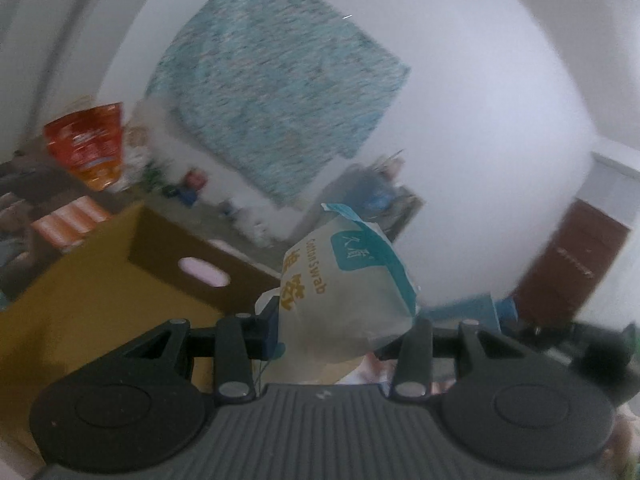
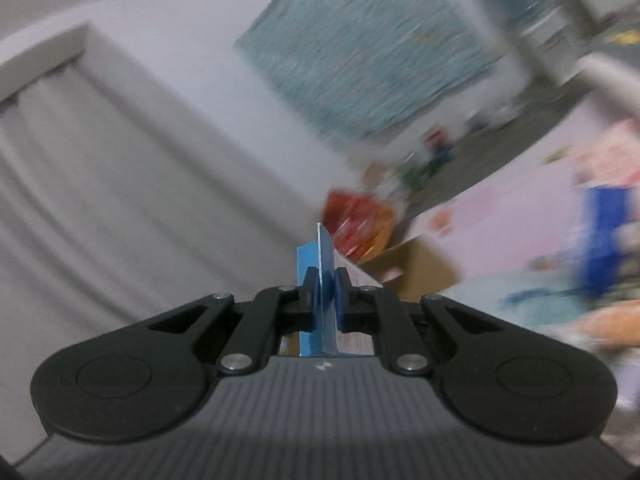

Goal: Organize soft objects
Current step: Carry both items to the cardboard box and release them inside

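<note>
With both hands loaded, sorting looks midway: left gripper (image 1: 344, 332) clamps the swab bag (image 1: 352, 288) just beyond the box (image 1: 96, 280); right gripper (image 2: 325, 300) pinches a blue pack (image 2: 325, 264). Neither is dropped in yet; red bag (image 1: 86, 142) waits behind.

Tools: two, one per view. Left tool (image 1: 344, 332), right tool (image 2: 326, 300).
Cotton swab bags: one (image 1: 352, 292), white with teal corner, between left tool's pads.
Blue packets: one (image 2: 322, 276), thin, edge-on between right tool's pads.
Red-orange snack bags: one (image 1: 86, 144), seen in both views.
Cardboard boxes: one (image 1: 100, 292), one oval handle slot (image 1: 204, 272).
Teal wall hangings: one (image 1: 276, 96).
Brown doors: one (image 1: 572, 264).
Orange-striped rolls: one cluster (image 1: 68, 220), count unclear.
Small items at wall base: blurred, uncountable.
</note>
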The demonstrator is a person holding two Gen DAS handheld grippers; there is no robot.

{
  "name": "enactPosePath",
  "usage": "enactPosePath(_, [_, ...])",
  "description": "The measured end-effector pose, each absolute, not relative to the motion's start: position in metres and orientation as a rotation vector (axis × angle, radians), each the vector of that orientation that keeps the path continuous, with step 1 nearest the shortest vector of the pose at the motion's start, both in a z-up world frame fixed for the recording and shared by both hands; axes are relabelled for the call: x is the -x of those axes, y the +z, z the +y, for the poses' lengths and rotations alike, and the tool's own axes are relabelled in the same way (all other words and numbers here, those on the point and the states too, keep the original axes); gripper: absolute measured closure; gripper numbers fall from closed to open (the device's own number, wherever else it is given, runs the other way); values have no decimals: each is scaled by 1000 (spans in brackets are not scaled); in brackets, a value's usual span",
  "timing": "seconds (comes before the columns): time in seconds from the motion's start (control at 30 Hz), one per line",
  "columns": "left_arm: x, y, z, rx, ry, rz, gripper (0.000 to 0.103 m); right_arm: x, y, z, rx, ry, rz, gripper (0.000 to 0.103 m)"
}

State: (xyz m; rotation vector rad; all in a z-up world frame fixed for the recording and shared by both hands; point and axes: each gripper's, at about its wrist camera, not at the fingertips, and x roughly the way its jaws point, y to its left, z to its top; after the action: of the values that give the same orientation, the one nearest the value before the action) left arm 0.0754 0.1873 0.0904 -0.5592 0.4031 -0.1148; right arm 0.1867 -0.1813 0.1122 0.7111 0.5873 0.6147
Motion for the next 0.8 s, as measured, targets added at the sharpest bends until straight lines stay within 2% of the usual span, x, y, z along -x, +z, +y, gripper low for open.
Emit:
enactPosePath(0.33, [-186, 48, 276, 417, 40, 741, 59, -309, 58, -22, -601, 751, 969, 97])
enactPosePath(0.57, [-249, 22, 291, 327, 126, 850, 59, -376, 5, 14, -620, 744, 1231, 97])
enactPosePath(0.8, [-280, -1, 267, 179, 212, 884, 59, -422, -23, 39, -639, 692, 1339, 94])
